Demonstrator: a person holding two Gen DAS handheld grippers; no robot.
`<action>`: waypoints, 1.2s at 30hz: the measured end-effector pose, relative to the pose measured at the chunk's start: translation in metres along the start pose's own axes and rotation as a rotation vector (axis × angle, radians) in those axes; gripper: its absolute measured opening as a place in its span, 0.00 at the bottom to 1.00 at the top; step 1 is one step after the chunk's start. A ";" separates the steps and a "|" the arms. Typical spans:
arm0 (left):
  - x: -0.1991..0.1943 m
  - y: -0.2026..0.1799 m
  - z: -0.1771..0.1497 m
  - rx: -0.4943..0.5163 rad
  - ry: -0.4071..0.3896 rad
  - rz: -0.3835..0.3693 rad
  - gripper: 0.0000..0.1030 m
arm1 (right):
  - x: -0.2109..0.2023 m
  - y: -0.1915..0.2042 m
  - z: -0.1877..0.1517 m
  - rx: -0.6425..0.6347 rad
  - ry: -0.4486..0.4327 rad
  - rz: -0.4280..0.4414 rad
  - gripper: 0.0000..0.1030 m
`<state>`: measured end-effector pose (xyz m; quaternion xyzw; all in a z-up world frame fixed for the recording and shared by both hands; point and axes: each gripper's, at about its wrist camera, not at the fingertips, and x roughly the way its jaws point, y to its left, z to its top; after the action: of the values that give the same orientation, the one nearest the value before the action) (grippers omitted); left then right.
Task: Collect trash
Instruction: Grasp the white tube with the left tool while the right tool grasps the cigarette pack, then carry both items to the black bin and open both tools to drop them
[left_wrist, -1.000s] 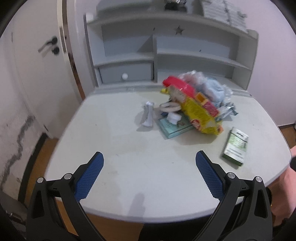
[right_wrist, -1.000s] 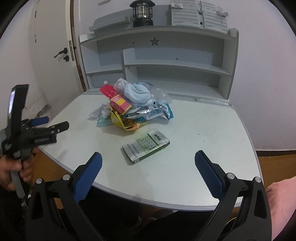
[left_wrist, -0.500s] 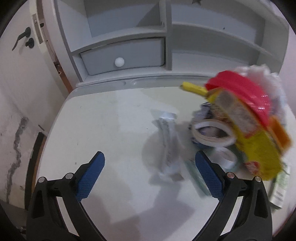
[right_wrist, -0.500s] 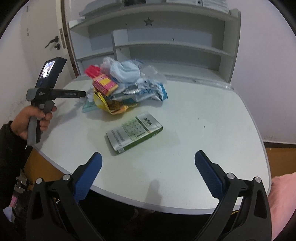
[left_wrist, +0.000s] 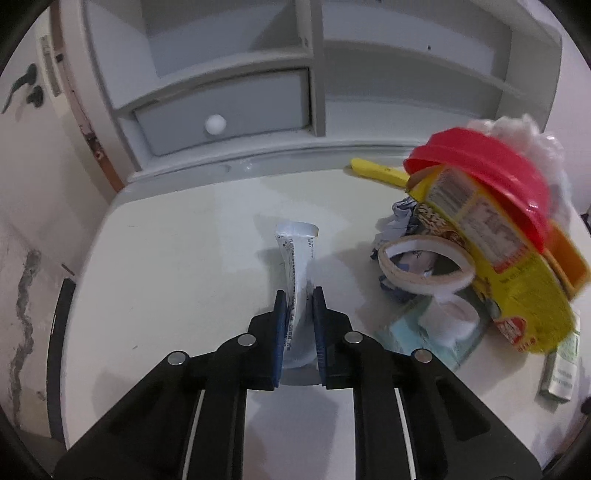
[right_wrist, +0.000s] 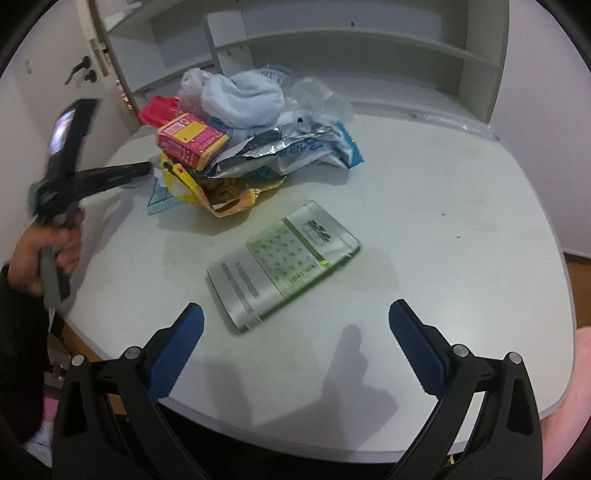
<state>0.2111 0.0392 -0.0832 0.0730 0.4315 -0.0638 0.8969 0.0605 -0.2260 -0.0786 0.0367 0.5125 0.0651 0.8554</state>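
Left hand-held gripper (left_wrist: 298, 295) is closing its jaws on a squashed white tube (left_wrist: 295, 258) lying on the desk (left_wrist: 177, 258), just left of the trash pile (left_wrist: 480, 236). Right hand-held gripper (right_wrist: 295, 321) hangs wide open, empty, above a green-and-silver packet (right_wrist: 282, 264).

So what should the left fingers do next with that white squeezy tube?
Probably finish squeezing, then lift. The left gripper is closing with the white tube between its fingers, and the tube still lies on the table, apart from the trash pile.
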 end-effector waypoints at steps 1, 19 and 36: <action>-0.008 0.003 -0.004 -0.007 -0.018 0.006 0.13 | 0.005 0.002 0.005 0.014 0.020 0.000 0.94; -0.103 0.002 -0.063 0.004 -0.130 -0.072 0.13 | 0.050 0.030 0.035 0.080 0.053 -0.185 0.65; -0.153 -0.302 -0.064 0.452 -0.187 -0.536 0.13 | -0.113 -0.215 -0.092 0.448 -0.260 -0.354 0.56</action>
<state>0.0138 -0.2374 -0.0255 0.1475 0.3263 -0.3969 0.8451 -0.0573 -0.4562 -0.0511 0.1428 0.3988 -0.2046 0.8824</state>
